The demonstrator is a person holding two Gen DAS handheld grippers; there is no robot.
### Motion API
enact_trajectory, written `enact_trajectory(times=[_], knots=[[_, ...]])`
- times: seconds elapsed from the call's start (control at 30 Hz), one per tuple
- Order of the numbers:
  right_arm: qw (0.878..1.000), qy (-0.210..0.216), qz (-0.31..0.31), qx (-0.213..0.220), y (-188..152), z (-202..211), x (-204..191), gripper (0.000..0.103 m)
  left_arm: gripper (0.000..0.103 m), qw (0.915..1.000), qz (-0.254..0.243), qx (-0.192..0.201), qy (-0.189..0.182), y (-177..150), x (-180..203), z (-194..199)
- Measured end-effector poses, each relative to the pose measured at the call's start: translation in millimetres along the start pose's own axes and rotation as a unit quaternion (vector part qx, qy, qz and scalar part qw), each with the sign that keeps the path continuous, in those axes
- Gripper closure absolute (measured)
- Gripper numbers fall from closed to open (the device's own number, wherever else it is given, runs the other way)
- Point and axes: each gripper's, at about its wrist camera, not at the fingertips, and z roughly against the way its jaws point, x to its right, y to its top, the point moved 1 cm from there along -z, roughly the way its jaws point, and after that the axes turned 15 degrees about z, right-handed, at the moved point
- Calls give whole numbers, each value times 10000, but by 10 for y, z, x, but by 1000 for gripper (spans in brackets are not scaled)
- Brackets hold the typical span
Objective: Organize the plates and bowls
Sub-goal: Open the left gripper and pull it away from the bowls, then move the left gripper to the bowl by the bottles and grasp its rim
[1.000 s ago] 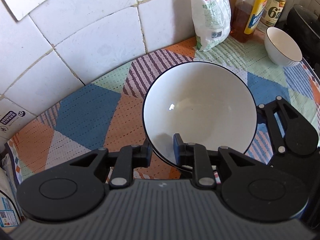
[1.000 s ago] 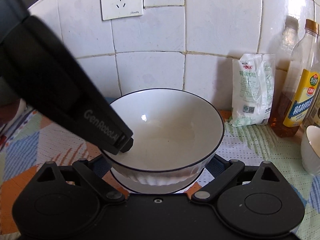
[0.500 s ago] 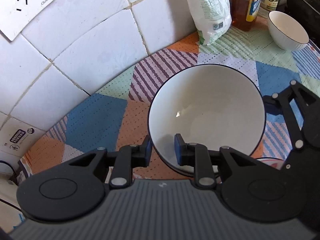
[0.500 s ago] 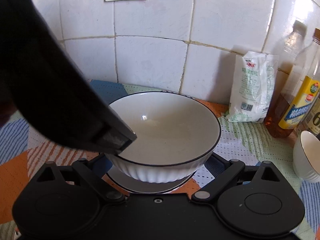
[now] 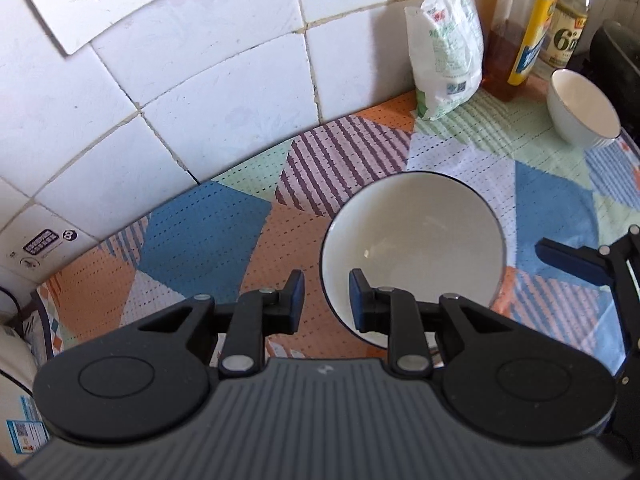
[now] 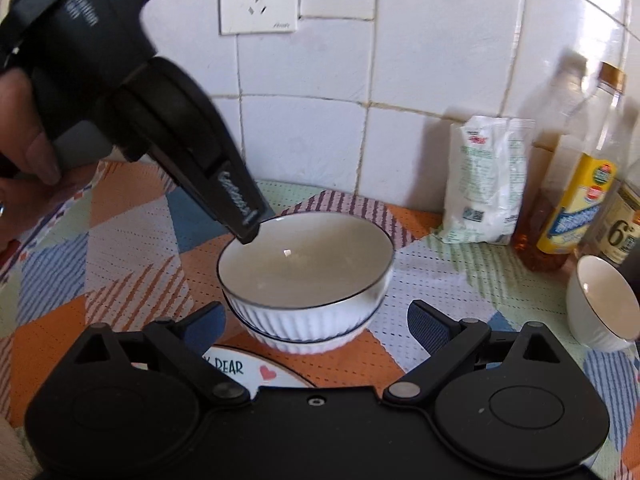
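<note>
Two white ribbed bowls with black rims sit nested on the patchwork cloth, the top bowl [image 5: 412, 248] [image 6: 308, 268] resting in the lower bowl [image 6: 312, 340]. My left gripper [image 5: 326, 300] hovers over the top bowl's near-left rim. The rim shows between its narrowly parted jaws, and neither pad touches it. From the right wrist view the left gripper [image 6: 248, 232] slants down to that rim. My right gripper [image 6: 316, 320] stands wide open just short of the stack, touching nothing. A plate [image 6: 248, 368] with a red heart and lettering lies under it.
A small white bowl [image 5: 580, 112] [image 6: 604, 304] stands at the right, with a dark appliance [image 5: 616, 60] behind it. A white bag [image 6: 488, 184] and oil bottles [image 6: 572, 200] line the tiled wall. A person's hand [image 6: 24, 140] holds the left gripper.
The top bowl, held up by my left gripper before, now rests in the lower bowl and looks farther away. My right gripper has drawn back and up, bringing the plate into view.
</note>
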Motion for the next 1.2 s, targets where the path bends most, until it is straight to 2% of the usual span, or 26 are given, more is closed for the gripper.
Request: enact_trajectory(times=[0.17, 0.33, 0.6, 0.87, 1.07, 1.2], knots=[[9993, -100, -349, 72, -115, 276, 122, 4, 80, 9994, 70, -5, -334, -47, 101, 228], [9975, -380, -584, 98, -281, 550, 316, 4, 80, 9976, 66, -30, -690, -58, 333, 458], [9946, -697, -769, 78, -612, 790, 826, 4, 79, 9961, -93, 96, -874, -26, 880, 668], [9934, -669, -897, 253, -914, 881, 1443, 4, 79, 9964, 50, 113, -835, 48, 1502, 622], [9940, -530, -916, 275, -1130, 810, 1907, 4, 74, 9910, 414, 369, -1221, 169, 1895, 566], [9937, -472, -1004, 172, -1290, 625, 2144, 4, 73, 9884, 673, 493, -1267, 195, 2100, 463]])
